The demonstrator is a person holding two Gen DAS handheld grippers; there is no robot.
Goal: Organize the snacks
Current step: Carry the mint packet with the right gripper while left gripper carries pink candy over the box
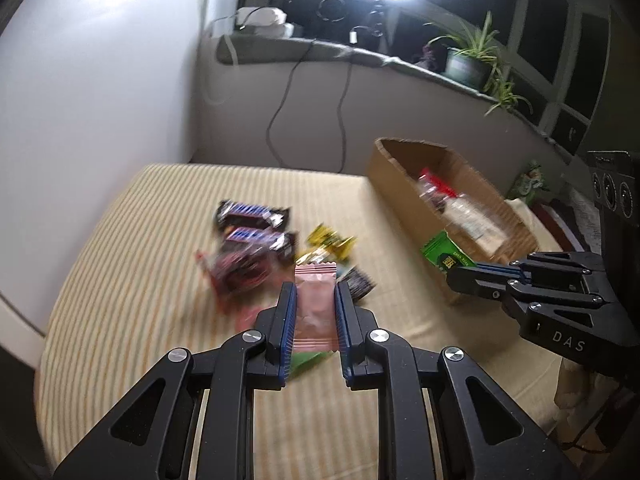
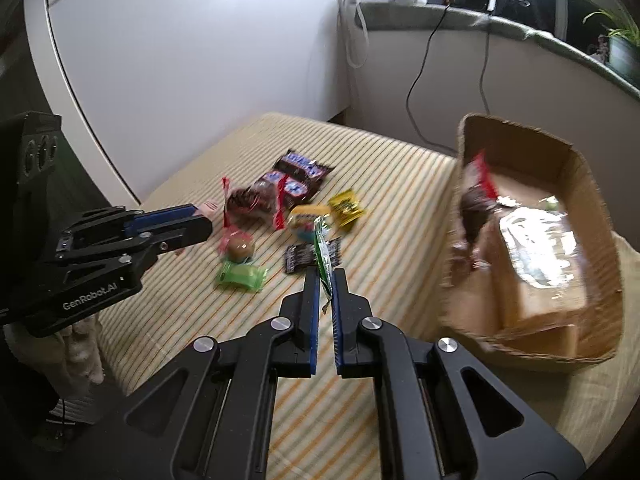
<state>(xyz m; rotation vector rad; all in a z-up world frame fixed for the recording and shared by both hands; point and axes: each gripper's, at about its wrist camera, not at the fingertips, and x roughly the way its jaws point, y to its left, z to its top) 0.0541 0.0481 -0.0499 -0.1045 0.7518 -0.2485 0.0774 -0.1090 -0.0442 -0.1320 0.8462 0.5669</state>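
Now both grippers carry a snack clear of the striped cloth (image 2: 400, 208). The left gripper (image 1: 315, 312) is clamped on a pink packet (image 1: 314, 312), whose long axis runs along the fingers and whose crimped top stands out past the tips. The right gripper (image 2: 325, 292) is pressed together on a thin green sachet (image 2: 323, 264), held edge-on and poking forward beyond its tips. What the coming move turns on, as I judge it, is the box (image 2: 600, 216): it sits ahead and to the right of the right gripper, quite near, its open top facing up and its long axis running away from that gripper. From the left gripper the box (image 1: 396, 176) lies ahead and well to the right, with the right gripper (image 1: 464, 278) between them, so the right hand looks the nearer and likely goes first. The box's near wall stands up as an edge to clear, and bags already fill much of its floor. Loose snacks (image 2: 280, 208) lie ahead of both grippers, left of the box; open cloth between heap and box gives room to cross.
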